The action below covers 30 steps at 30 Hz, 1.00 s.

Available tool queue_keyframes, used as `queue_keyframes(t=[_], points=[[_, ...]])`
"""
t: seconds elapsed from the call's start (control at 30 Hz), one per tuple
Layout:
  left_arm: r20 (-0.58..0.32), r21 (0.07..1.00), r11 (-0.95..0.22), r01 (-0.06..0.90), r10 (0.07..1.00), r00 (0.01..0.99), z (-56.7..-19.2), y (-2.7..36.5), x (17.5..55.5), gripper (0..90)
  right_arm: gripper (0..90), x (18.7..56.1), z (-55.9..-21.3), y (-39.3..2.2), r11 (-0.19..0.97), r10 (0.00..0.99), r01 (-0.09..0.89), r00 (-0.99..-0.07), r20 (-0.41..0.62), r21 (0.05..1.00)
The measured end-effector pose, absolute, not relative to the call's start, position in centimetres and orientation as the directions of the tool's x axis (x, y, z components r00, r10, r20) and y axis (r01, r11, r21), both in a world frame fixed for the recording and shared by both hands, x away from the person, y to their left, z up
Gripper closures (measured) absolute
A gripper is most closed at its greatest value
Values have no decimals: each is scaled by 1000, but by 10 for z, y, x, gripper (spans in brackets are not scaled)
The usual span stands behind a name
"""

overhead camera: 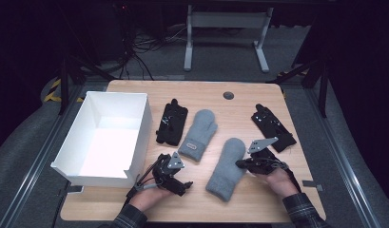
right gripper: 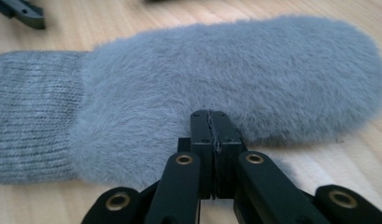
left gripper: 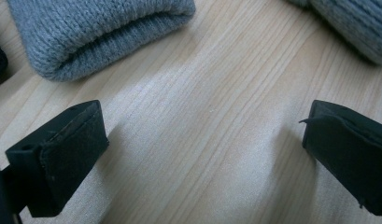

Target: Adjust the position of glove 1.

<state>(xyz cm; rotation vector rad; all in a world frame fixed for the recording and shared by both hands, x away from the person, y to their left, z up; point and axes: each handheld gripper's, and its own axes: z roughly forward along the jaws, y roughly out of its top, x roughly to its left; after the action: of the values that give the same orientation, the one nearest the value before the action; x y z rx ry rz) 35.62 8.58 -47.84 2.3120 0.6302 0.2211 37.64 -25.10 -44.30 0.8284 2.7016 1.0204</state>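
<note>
A pale wooden counter (overhead camera: 135, 202) was seen under the high view, with grey floor, cables and a white frame beyond its far edge and darkness around. All places are given from the near grey mitten (overhead camera: 227, 169), which lay flat on the counter, near its front edge, with its cuff toward the person.

A second grey mitten (overhead camera: 198, 134) was laid just beyond and to the left of it, a black glove (overhead camera: 172, 123) further left, and a white box (overhead camera: 104, 136) at the counter's left edge, well apart. Another black glove (overhead camera: 273, 127) was seen beyond and to the right. Bare wood was left open in front of the near mitten and between it and the box.

The right tool (overhead camera: 239, 164) was held against the near mitten's right edge; in the right gripper view its jaws were pressed together, their tips at the fuzzy side of the mitten (right gripper: 235, 79), and whether any fabric was pinched could not be told. The left tool (overhead camera: 186, 184) was rested to the mitten's left, its jaws set wide apart over bare wood, with nothing between them.
</note>
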Motion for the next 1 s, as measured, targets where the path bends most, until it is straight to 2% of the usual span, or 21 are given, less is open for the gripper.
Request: queue_keyframes(t=[0.5,0.77,1.0], points=[[-22,686,-622,377,501,865,-478,86,356,2,900,352,-439,-234,641,492,403,-869,53,653],[-22,686,-622,377,501,865,-478,86,356,2,900,385,-427,-234,576,558,391,-830,5,718],[-22,686,-622,377,501,865,-478,86,356,2,900,405,-442,-241,582,611,454,-792,5,675]])
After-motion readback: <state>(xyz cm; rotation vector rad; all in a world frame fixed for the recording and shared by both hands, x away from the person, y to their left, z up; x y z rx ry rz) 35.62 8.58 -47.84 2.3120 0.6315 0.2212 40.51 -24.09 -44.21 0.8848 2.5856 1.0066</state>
